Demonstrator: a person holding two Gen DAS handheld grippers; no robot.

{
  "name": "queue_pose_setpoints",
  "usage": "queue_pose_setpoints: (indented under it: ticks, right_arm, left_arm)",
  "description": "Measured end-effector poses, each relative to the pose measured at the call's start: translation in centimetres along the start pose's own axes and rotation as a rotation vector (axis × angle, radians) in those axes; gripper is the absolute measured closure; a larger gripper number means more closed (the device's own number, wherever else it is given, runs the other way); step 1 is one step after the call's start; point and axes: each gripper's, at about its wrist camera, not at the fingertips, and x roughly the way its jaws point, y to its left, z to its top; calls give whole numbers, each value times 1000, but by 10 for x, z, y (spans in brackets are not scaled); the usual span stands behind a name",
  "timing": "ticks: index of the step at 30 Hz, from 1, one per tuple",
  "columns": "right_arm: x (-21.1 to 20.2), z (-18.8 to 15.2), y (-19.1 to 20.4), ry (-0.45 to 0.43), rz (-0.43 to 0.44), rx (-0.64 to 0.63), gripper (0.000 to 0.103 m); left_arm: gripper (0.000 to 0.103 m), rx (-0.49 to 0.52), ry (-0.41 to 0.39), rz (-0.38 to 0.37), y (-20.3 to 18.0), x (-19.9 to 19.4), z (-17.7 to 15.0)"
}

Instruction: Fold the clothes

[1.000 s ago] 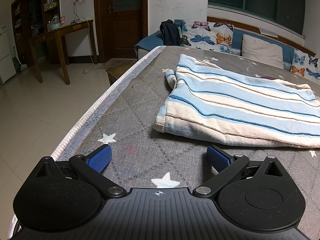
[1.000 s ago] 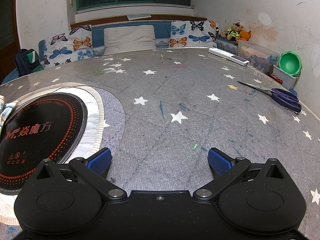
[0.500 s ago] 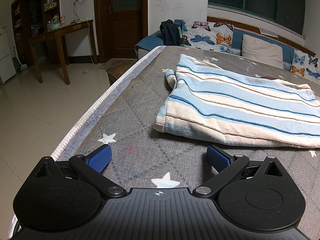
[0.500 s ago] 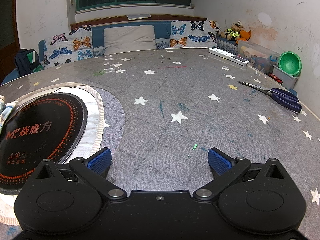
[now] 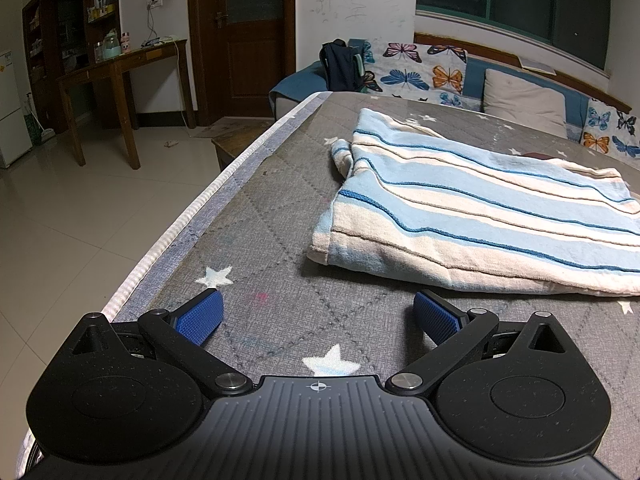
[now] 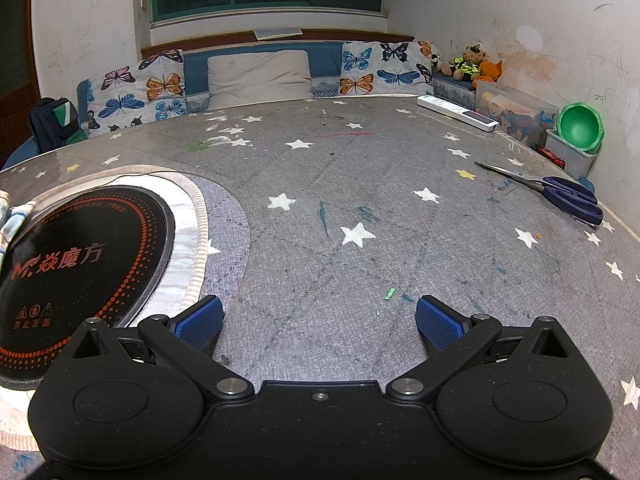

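Observation:
A folded blue-and-cream striped cloth [image 5: 480, 216] lies on the grey star-patterned table [image 5: 260, 248], ahead and to the right of my left gripper [image 5: 318, 316]. The left gripper is open and empty, low over the table near its left edge, a short way short of the cloth's near hem. My right gripper [image 6: 320, 318] is open and empty, low over bare table. Only a small corner of the cloth [image 6: 12, 216] shows at the far left of the right wrist view.
A round black induction cooktop [image 6: 80, 264] sits in the table left of the right gripper. Scissors [image 6: 560, 194] and a white power strip [image 6: 456, 114] lie at the far right. The table edge [image 5: 192, 216] drops to tiled floor on the left. A cushioned bench [image 6: 260, 76] runs behind.

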Motion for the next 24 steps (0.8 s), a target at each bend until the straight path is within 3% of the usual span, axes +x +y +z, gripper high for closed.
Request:
queue_pose_setpoints:
  ticks: [24]
  right_arm:
    - [0,0,0,0,0,0,0]
  left_arm:
    - [1,10,-2,12,0,-2,1]
